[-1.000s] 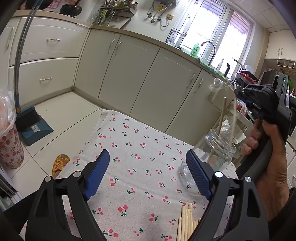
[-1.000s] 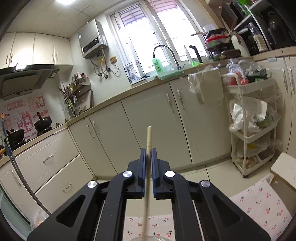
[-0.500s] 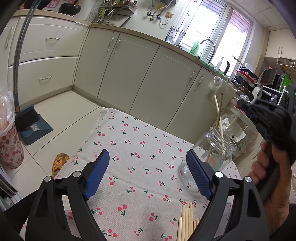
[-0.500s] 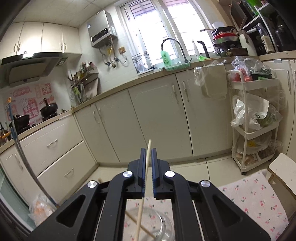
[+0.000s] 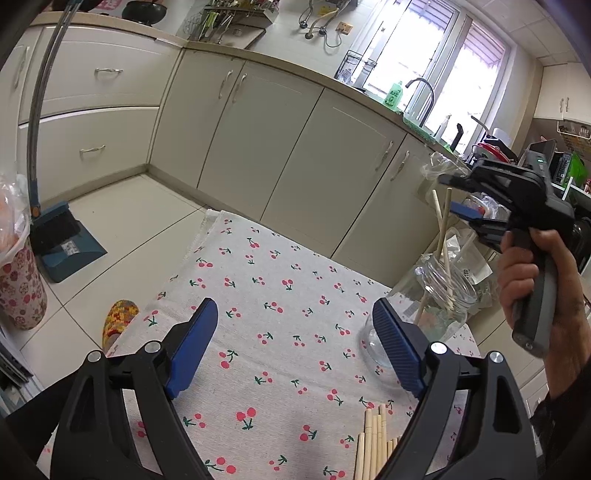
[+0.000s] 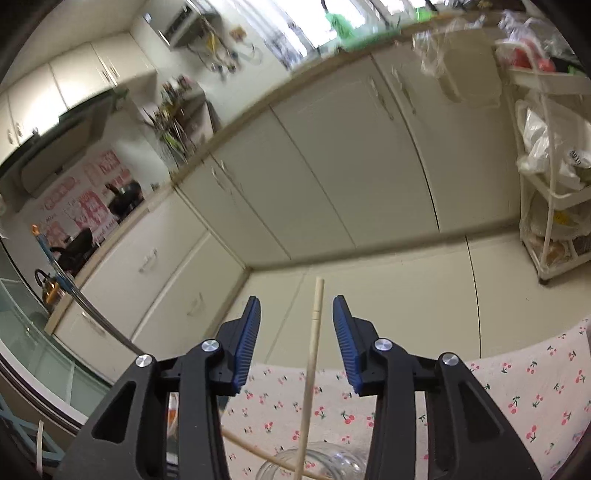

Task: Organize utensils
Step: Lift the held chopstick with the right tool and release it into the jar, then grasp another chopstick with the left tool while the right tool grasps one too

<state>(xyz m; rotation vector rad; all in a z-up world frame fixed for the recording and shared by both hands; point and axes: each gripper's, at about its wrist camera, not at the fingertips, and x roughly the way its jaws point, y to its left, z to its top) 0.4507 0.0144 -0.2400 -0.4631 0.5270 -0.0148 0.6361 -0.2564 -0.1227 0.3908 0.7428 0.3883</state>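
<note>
Right wrist view: my right gripper [image 6: 296,341] is opening, a pale wooden chopstick [image 6: 312,363] standing untouched between its blue pads.
It stands in the clear glass jar [image 5: 434,306] on the cherry-print tablecloth [image 5: 273,306]; my left gripper [image 5: 293,349] hangs wide open, empty.

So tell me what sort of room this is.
A home kitchen, most likely: cream cabinets run under a counter, a sink tap stands by the window, and a pot sits on the counter. The work goes on at a table with a cherry-print cloth.
</note>
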